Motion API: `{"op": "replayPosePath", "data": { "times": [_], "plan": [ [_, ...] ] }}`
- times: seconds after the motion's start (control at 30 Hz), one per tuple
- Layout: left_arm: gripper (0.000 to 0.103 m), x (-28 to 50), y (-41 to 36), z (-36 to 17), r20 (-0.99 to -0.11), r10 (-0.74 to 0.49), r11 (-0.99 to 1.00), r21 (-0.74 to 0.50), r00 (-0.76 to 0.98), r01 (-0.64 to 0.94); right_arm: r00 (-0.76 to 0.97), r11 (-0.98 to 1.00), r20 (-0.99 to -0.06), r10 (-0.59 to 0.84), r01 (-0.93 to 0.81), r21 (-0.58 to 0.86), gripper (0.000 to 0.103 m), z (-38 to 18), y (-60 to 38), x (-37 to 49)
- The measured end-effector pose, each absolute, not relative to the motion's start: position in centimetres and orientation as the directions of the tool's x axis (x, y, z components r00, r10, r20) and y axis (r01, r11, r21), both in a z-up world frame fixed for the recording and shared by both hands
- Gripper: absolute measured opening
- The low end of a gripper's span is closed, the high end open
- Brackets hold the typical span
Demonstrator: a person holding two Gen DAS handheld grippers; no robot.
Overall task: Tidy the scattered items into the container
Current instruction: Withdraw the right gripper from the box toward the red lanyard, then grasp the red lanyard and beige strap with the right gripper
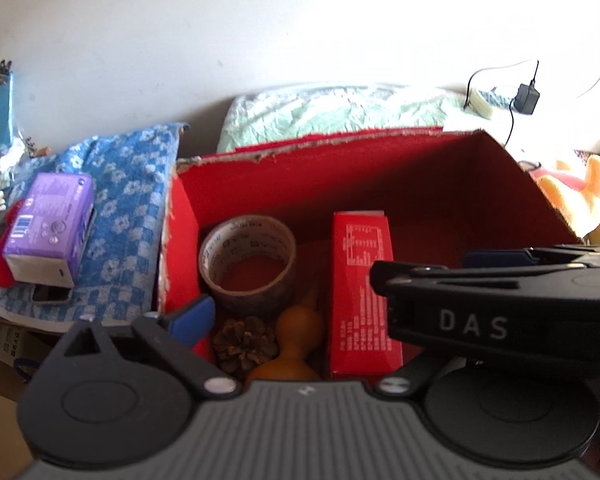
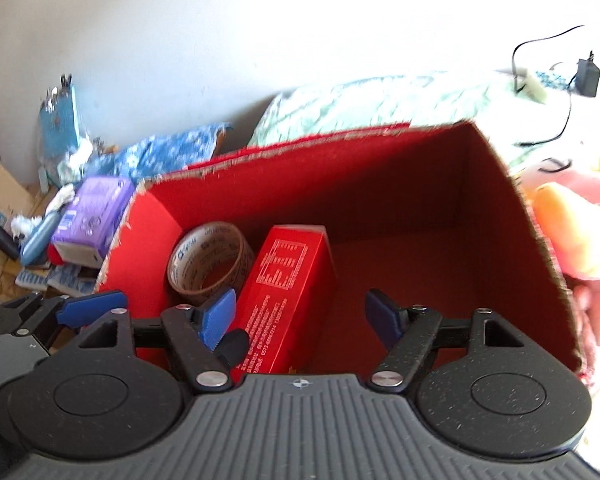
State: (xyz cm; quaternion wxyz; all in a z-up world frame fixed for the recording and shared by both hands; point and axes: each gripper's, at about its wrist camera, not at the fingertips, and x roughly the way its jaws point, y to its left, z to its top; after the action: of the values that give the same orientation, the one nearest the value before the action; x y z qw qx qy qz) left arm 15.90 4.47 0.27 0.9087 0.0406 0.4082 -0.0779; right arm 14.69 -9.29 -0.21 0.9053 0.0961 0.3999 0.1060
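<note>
A red cardboard box (image 1: 380,168) (image 2: 340,168) stands open below both grippers. Inside it lie a roll of brown tape (image 1: 247,258) (image 2: 210,258), a pine cone (image 1: 244,344), a brown gourd (image 1: 296,336) and a red carton (image 1: 362,292) (image 2: 284,292). My left gripper (image 1: 304,320) hangs open over the gourd and pine cone; its right finger is hidden behind my right gripper's black fingers (image 1: 440,280). My right gripper (image 2: 300,316) is open above the red carton, holding nothing. A purple tissue pack (image 1: 48,228) (image 2: 94,216) lies outside, left of the box.
The tissue pack rests on a blue floral towel (image 1: 128,208). A green quilt (image 1: 332,112) lies behind the box. A yellow and pink plush toy (image 1: 580,196) (image 2: 572,232) sits to its right. A black charger (image 1: 526,98) with cable lies at the back right. Cardboard clutter (image 2: 0,200) is far left.
</note>
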Motion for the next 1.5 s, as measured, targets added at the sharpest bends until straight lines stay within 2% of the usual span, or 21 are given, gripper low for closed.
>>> {"op": "replayPosePath", "data": {
  "times": [0.27, 0.47, 0.67, 0.9, 1.1, 1.3, 1.37, 1.43, 1.5],
  "plan": [
    [0.1, 13.6, 3.9, 2.3, -0.648, -0.086, 0.987, 0.047, 0.757, 0.153, 0.754, 0.957, -0.601, 0.266, -0.13, 0.259, 0.079, 1.8, -10.1, 12.0],
    [0.101, 11.4, 4.4, 4.1, -0.608, -0.142, 0.988, -0.037, 0.781, 0.15, 0.782, 0.937, -0.531, 0.325, -0.193, 0.289, 0.081, 3.5, -11.9, 10.0],
    [0.101, 8.0, 4.0, 5.3, -0.602, -0.236, 0.972, -0.149, 0.763, 0.183, 0.766, 0.917, -0.521, 0.377, -0.232, 0.323, 0.08, 4.5, -15.6, 8.2],
    [0.1, 4.0, 0.6, 3.0, -0.66, -0.309, 0.951, -0.223, 0.685, 0.213, 0.684, 0.888, -0.571, 0.454, -0.297, 0.35, 0.08, 3.3, -19.4, 6.5],
    [0.1, 3.9, -2.9, -2.5, -0.785, -0.318, 0.947, -0.245, 0.532, 0.207, 0.568, 0.898, -0.696, 0.439, -0.258, 0.356, 0.08, -0.9, -20.5, 6.6],
    [0.1, 3.6, -5.5, -6.3, -0.849, -0.28, 0.959, -0.224, 0.447, 0.176, 0.411, 0.883, -0.782, 0.469, -0.244, 0.401, 0.08, -4.9, -20.2, 6.5],
    [0.095, 3.6, -6.5, -7.0, -0.863, -0.273, 0.959, -0.211, 0.425, 0.187, 0.38, 0.879, -0.795, 0.473, -0.256, 0.401, 0.079, -5.7, -19.7, 6.4],
    [0.076, 3.6, -7.4, -7.6, -0.882, -0.248, 0.963, -0.179, 0.401, 0.2, 0.35, 0.872, -0.803, 0.482, -0.277, 0.403, 0.077, -6.3, -19.1, 6.5],
    [0.07, 3.7, -8.1, -8.3, -0.899, -0.198, 0.972, -0.128, 0.39, 0.197, 0.332, 0.869, -0.809, 0.484, -0.287, 0.402, 0.076, -6.7, -18.6, 6.7]
  ]
}}
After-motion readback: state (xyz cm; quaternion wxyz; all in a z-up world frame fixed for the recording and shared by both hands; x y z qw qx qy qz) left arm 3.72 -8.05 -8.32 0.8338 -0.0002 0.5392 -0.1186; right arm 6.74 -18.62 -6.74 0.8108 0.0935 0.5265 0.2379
